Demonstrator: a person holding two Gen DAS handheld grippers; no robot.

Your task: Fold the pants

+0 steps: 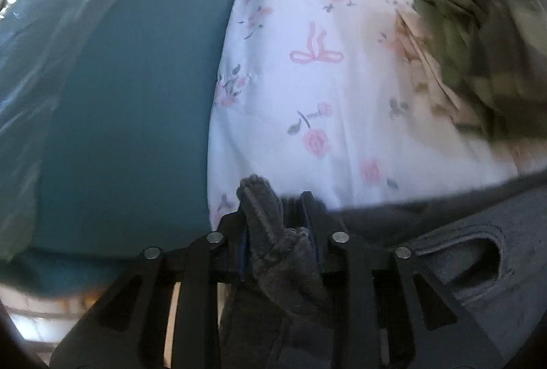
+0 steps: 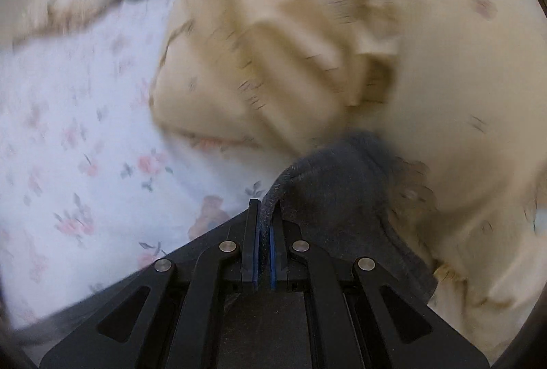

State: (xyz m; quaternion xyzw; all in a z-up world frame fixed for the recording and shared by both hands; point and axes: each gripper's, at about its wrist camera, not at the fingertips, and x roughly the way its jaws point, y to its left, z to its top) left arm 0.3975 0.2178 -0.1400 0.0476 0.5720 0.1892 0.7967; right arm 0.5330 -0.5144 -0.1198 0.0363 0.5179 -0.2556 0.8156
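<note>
Soft grey fleece pants [image 1: 273,242], limp and light, hang bunched between the left gripper's [image 1: 277,208] part-open jaws while the right gripper [image 2: 263,215] pinches a hem edge, best held at corners.

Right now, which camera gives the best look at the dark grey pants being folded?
The left wrist view: the dark grey pants spread across its lower right, with a pocket opening visible, and a bunch sits in the left gripper. The right wrist view shows only a blurred fold pinched in the right gripper.
</note>
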